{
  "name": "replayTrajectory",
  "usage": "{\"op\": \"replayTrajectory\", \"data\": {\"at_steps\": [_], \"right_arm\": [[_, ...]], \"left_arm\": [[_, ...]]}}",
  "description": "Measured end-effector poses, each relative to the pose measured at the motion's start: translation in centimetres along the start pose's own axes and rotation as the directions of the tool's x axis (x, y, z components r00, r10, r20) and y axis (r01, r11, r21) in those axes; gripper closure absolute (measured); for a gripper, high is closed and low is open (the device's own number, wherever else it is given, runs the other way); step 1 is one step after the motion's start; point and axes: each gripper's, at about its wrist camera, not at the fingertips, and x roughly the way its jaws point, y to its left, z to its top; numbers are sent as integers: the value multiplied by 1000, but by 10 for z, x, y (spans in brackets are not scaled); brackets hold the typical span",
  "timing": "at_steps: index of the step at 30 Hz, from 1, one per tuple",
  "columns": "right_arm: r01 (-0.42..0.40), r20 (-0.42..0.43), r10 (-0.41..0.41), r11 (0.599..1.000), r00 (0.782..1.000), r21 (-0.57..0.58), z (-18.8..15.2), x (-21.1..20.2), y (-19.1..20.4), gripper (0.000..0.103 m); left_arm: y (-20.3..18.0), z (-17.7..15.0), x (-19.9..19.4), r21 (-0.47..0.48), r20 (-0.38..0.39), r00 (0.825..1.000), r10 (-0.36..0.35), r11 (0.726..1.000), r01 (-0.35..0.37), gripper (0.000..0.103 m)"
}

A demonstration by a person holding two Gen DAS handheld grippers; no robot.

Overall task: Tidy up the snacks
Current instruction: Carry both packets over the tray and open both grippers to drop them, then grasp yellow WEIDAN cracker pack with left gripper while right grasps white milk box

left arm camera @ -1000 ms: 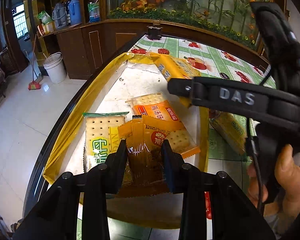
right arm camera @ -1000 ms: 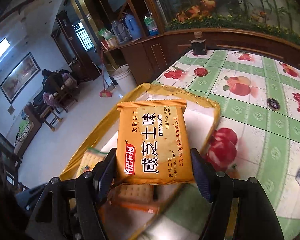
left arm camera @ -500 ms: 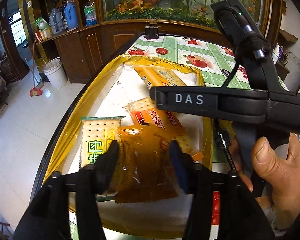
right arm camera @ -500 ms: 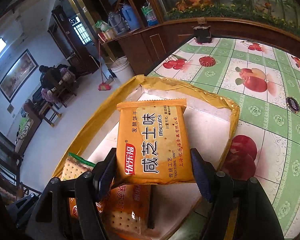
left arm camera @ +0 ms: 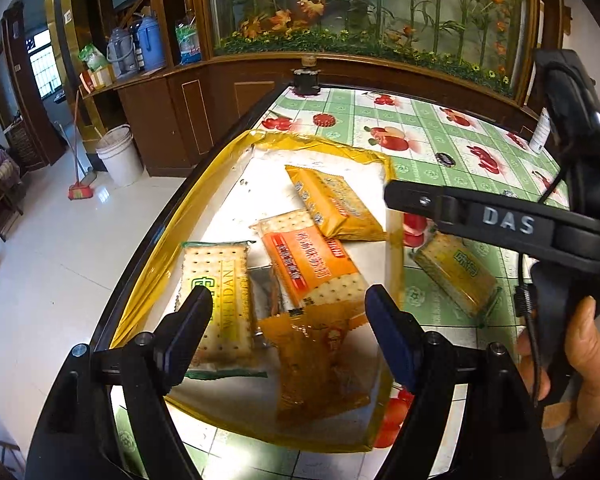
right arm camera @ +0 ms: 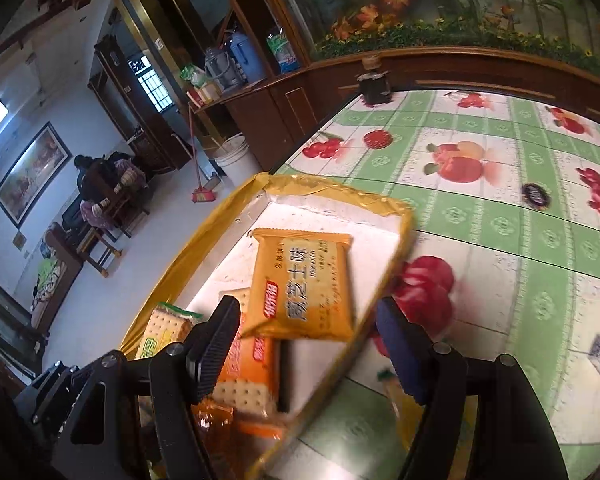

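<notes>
- Left claw spreading wider, pinching nothing; hovering over the amber packet lying in the tray at 6 o'clock
- Right claw standing spread, gripping nothing; yellow biscuit pack lying in the tray at 12 o'clock, resting partly on the orange cracker pack

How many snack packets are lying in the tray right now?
4 in the tray: yellow biscuit pack farthest, orange cracker pack mid, green-label crackers left, translucent orange packet nearest. More may hide underneath.
</notes>
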Motion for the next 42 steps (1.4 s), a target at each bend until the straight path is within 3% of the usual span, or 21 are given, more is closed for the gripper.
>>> {"op": "replayTrajectory", "data": {"at_steps": [15,21,26,31,37,42], "right_arm": [[116,55,-119,992,991,59,-68,-113,-69,30],[182,45,-186,980,982,75,-107,-151,-98,29],[171,17,-172,984,985,58,-138,-166,-109,29],[103,-23,-103,995,994,2,-167,-167,-107,29],[58,-69,-71,983,995,-174,-185,-162,-82,29],[52,-109,-81,967,991,-248,-191,-152,-73,29]], "left_arm": [[-56,-5,-18,85,4,999,-53,995,53,24],[-85,-10,-7,108,-56,993,-103,988,108,24],[-107,-12,4,105,-112,985,-135,984,147,24],[-120,-6,29,33,-182,968,-171,983,180,24],[-128,4,65,-81,-239,962,-130,990,114,24],[-132,15,84,-163,-243,958,-150,980,112,24]]}}
